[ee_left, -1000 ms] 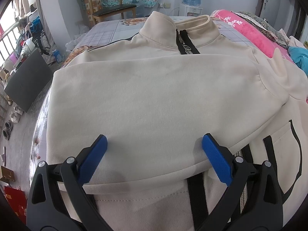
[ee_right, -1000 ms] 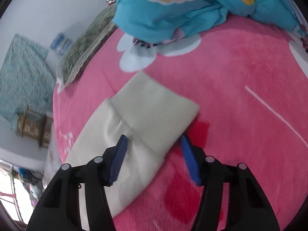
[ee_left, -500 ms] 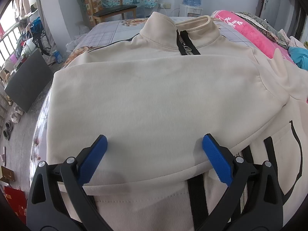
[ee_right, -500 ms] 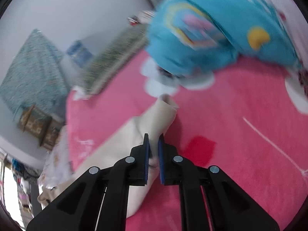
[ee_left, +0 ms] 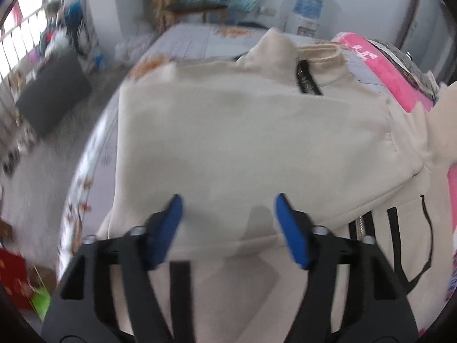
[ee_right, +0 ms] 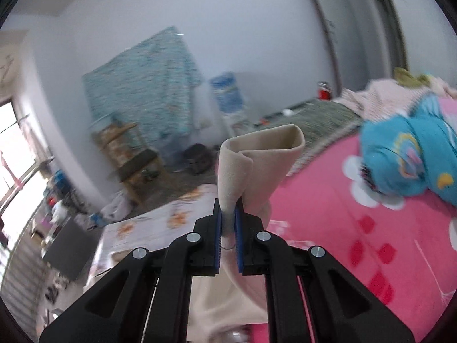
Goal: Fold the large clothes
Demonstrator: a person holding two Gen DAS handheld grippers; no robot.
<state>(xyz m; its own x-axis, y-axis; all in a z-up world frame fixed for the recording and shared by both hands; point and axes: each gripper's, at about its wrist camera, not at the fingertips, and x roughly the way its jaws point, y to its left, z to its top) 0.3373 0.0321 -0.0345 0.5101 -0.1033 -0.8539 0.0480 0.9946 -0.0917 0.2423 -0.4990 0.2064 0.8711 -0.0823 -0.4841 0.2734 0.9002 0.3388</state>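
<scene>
Since the earlier frame the right gripper [ee_right: 228, 224] had clamped tight on the sleeve cuff [ee_right: 257, 168] and lifted it off the pink blanket [ee_right: 357, 228]; the sleeve trailed down toward the jacket [ee_left: 251, 131], which lay flat across the bed with its collar away from the person; the left gripper [ee_left: 228, 214], its jaws closing with nothing between them, hovered over the folded-in sleeve; the jacket's body offered open room for laying the raised sleeve across.

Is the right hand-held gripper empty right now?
No, the right hand-held gripper is shut on the beige sleeve cuff, lifted above the pink blanket.
</scene>
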